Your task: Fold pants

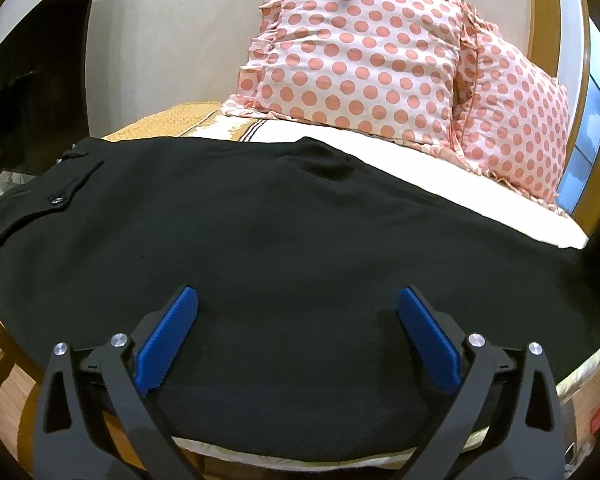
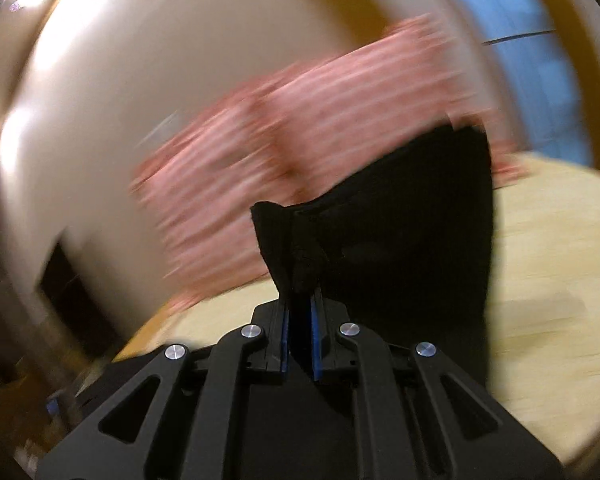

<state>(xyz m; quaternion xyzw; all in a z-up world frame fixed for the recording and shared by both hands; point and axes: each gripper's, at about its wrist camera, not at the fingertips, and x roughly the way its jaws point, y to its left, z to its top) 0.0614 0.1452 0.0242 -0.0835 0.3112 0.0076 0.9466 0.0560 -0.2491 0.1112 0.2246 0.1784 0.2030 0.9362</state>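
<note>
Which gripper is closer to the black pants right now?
Right. The right gripper has its fingers clamped on a lifted fold of the black pants. The left gripper is open just above them, gripping nothing.

A home bedroom: a bed (image 1: 440, 160) with polka-dot pillows (image 1: 360, 52) against a wooden headboard (image 1: 544, 20).

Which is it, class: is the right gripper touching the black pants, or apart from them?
Touching. The right wrist view shows the right gripper with its jaws closed on a bunched fold of the black pants, the cloth rising out from between its blue pads.
</note>
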